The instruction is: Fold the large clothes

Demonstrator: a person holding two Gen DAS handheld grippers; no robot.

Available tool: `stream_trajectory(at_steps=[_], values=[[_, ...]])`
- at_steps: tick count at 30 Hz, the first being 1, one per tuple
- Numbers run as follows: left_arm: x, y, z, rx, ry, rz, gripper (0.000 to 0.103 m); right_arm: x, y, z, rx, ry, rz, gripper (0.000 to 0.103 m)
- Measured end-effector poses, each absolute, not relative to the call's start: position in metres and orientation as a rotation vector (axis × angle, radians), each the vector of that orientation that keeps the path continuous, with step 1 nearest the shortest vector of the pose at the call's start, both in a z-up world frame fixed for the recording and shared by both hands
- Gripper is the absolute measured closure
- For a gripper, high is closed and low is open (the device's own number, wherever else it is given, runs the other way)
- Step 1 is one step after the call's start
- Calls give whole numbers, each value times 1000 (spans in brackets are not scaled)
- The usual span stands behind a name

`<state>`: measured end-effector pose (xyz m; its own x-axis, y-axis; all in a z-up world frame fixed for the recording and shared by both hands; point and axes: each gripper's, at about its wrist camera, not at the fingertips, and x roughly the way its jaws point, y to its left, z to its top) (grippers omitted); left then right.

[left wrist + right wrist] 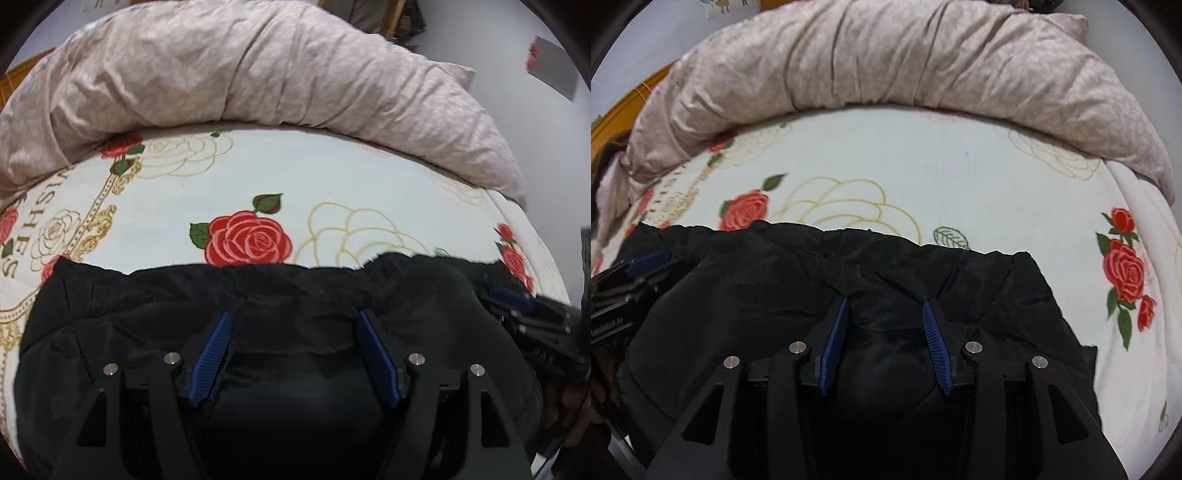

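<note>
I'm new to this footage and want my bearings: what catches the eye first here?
The black garment fills the near foreground on the bed, under the open left gripper and right gripper. Behind it, a red rose stands out on the pale floral bedsheet. A crumpled beige quilt lies along the far edge.

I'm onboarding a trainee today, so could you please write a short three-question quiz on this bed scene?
1. True or false: both grippers are open.
2. What lies along the far side of the rose-print bedsheet? A) beige quilt B) towel C) pillow stack
3. Fill in: both grippers hover over a black ____.

Key:
1. True: left gripper and right gripper show spread fingers.
2. A, the beige quilt.
3. Jacket: the black jacket.
</note>
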<state>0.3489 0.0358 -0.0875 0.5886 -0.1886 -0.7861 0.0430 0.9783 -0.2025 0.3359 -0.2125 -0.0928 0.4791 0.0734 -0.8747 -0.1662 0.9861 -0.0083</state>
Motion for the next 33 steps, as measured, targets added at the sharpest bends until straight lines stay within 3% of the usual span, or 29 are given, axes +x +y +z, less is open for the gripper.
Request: stream_trajectory(at_steps=[9, 12, 17, 22, 33], values=[[361, 21, -107, -106, 932, -88, 30, 352, -216, -110, -67, 1056, 129, 61], [355, 31, -87, -125, 952, -107, 36, 344, -221, -87, -59, 1034, 115, 61], [319, 90, -48, -94, 824, -63, 36, 315, -253, -50, -62, 943, 62, 59], [328, 146, -92, -164, 915, 74, 33, 324, -275, -88, -58, 1005, 12, 58], [341, 142, -125, -208, 874, 91, 28, 338, -279, -119, -21, 975, 8, 57]])
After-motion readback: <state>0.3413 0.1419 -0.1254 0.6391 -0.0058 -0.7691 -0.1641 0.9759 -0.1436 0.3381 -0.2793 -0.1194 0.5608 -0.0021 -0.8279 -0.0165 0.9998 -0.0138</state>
